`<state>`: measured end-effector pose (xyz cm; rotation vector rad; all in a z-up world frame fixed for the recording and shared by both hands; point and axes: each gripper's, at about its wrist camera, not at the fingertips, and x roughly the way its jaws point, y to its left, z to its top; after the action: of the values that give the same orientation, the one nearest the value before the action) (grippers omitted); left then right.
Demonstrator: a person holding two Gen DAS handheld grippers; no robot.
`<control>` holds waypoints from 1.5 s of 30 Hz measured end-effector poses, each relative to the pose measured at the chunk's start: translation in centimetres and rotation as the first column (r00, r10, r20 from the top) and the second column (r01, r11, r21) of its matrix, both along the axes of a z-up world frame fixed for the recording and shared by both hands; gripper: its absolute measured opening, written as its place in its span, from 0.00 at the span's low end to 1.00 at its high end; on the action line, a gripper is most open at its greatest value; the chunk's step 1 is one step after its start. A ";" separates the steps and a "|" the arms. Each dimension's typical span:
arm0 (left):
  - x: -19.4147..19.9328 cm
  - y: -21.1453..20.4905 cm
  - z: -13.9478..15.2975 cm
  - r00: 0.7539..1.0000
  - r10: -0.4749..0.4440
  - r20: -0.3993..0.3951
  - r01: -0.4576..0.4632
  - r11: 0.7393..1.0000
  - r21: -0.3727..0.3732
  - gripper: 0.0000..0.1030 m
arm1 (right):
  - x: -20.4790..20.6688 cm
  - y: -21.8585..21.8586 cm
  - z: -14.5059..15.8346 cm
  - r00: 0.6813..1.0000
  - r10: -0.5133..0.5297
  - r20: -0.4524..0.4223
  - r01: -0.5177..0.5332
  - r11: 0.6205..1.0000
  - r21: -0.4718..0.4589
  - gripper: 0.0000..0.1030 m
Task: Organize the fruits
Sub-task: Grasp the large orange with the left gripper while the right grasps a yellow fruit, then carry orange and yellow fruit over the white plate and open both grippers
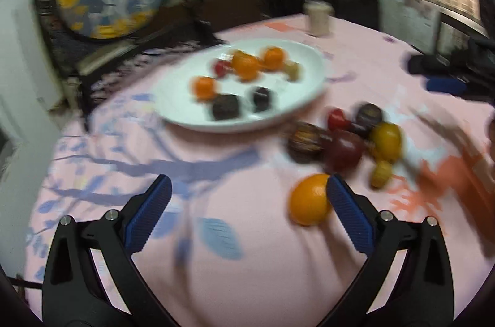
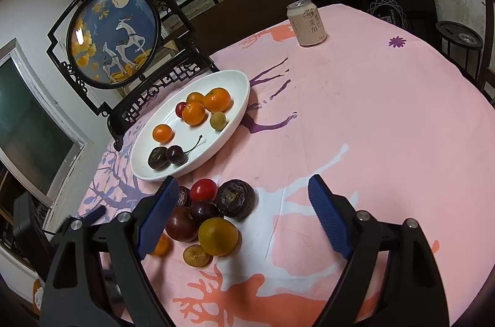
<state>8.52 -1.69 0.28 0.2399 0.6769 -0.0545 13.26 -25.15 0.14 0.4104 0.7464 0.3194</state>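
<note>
Pink cloth with printed deer and branches covered the round worktop (image 2: 371, 110), and shelves of boxes stood behind it. From the left claw (image 1: 249, 197) outward: its blue ribbed pads were spread wide and gripped nothing, and a round orange mandarin (image 1: 307, 200) lay on the cloth just beside the inner face of one pad; whether it touched I could not tell, because this view was blurred. The right claw (image 2: 244, 200) was also spread and empty, hanging over a small heap of loose fruits. In that heap lay a red cherry tomato (image 2: 203, 189), a wrinkled dark purple passion fruit (image 2: 235, 198), a dark red plum (image 2: 181, 226), a yellow-green citrus (image 2: 218, 235) and some smaller pieces, all close together or touching.

Farther out stood a white oval plate (image 2: 238, 79), which already held several mandarins, a small red fruit, a pale green one, a dark wrinkled fruit and a dark cherry with its stem. So the job seemed about half done: one part sat on the plate, and the heap and the single mandarin remained on the cloth. Beyond the plate stood a beige drink can (image 2: 306, 22) and a round framed deer picture (image 2: 113, 38).
</note>
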 end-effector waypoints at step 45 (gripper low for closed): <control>3.0 2.3 -2.0 0.986 -0.024 -0.165 -0.012 0.976 -0.216 0.40 | -0.8 3.8 -1.7 0.979 0.189 -0.081 -0.197 0.976 -0.097 0.54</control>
<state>11.55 0.57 -1.68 0.0270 0.8309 -0.1551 12.50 -21.39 -1.52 0.2511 0.8710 0.4479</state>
